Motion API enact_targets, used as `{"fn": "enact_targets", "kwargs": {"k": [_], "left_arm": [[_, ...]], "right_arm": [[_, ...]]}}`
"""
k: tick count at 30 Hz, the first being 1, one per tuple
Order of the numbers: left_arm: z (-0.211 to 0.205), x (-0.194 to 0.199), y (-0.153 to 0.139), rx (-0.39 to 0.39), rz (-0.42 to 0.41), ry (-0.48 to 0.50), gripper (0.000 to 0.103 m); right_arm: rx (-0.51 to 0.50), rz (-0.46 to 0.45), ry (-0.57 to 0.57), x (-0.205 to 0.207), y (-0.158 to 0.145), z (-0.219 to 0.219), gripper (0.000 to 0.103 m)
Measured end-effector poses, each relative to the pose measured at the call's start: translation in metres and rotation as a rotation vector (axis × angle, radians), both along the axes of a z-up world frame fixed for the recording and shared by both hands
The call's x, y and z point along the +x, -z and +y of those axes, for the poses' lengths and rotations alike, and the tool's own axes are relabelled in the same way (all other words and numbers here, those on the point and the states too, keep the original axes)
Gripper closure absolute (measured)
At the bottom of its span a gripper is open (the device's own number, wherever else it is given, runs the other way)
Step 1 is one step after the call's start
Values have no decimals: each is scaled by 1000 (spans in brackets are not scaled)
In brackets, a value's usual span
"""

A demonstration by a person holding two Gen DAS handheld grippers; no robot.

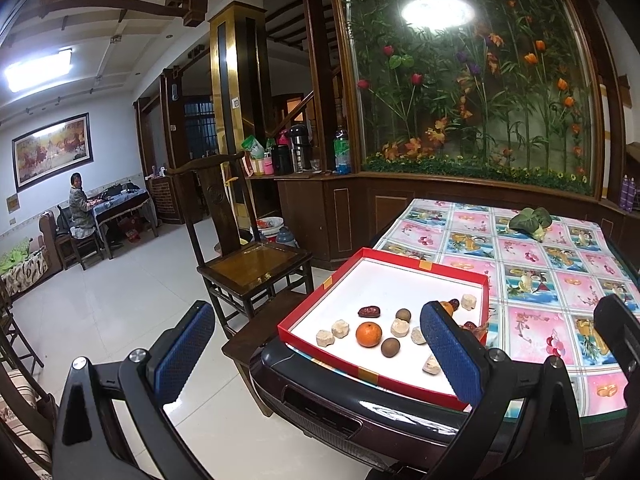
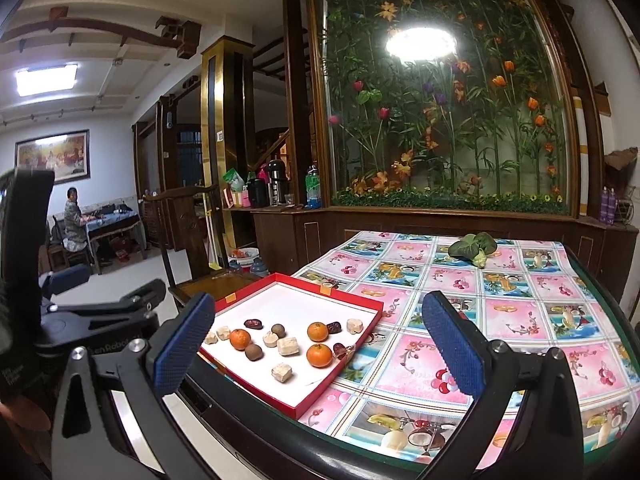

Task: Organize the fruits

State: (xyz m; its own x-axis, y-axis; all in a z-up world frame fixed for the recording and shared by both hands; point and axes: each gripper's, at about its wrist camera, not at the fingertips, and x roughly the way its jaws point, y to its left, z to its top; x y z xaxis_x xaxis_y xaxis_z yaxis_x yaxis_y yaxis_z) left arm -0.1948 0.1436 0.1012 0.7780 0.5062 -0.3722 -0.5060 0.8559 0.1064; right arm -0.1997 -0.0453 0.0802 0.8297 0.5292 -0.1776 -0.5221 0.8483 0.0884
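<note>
From the left wrist, the left tongs [image 1: 320, 356] stand wide with nothing between the pads, held back off the near edge of the tabletop [image 1: 560, 280], probably so the whole red tray [image 1: 316, 304] stays in sight before a pick. The tray sits at the tabletop's near left corner, its near rim overhanging the dark edge a little. Inside it lie a tangerine [image 1: 368, 334], two brown longans [image 1: 403, 315], a red date [image 1: 369, 311] and pale candy blocks [image 1: 340, 328], loosely scattered with bare white floor behind them. One pad hides the tray's right side.

From the right wrist, the right tongs [image 2: 320, 352] are equally wide and empty, just right of the tray. Three tangerines [image 2: 319, 355] show here. Right of the tray the patterned cloth lies bare up to a green leafy thing [image 2: 472, 246] at the far edge, giving ample room for sorting. A wooden chair [image 2: 208, 276] stands beyond the tray's left rim.
</note>
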Motion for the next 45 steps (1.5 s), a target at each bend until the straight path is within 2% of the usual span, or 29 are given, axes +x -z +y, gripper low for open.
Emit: {"fn": "enact_targets", "kwargs": {"k": [17, 45], "left_arm": [[12, -4, 17, -9, 24, -19, 0], [7, -7, 18, -5, 28, 0, 0]], "right_arm": [[-39, 44, -17, 4, 13, 17, 0], [-30, 56, -1, 7, 10, 17, 0]]}}
